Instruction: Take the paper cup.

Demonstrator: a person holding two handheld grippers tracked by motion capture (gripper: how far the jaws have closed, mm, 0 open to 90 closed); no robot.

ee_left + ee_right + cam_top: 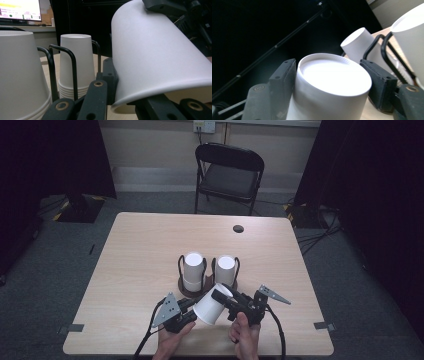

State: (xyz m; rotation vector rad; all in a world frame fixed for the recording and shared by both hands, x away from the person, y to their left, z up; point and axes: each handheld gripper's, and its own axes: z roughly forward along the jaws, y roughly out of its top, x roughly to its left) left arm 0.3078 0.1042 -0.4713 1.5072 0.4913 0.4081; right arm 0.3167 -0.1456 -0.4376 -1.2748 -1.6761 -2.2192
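**Single paper cup held between both grippers, near front edge of surface**

A white paper cup (210,306) is off the surface (140,245), tilted, above the middle of its front edge. Its narrow closed base points up and toward the right gripper (223,296); its wide rim faces down toward the left gripper (194,311).

Right gripper: fingers (283,75) closed on the cup's base end, one on each side of the wall. This hold appears to carry the cup.

Left gripper: fingers (110,75) at the rim, seemingly pinching the wall from inside and outside. Likely purpose: steadying the rim while the cup is pulled free or handed across.

Behind the cup, toward the surface's centre, two stacks of inverted cups (192,270) (225,269) sit in a black wire holder (207,280). Stacking upside down keeps them nested; the wire loops keep them upright. Judgement: the held cup belongs with these stacks.
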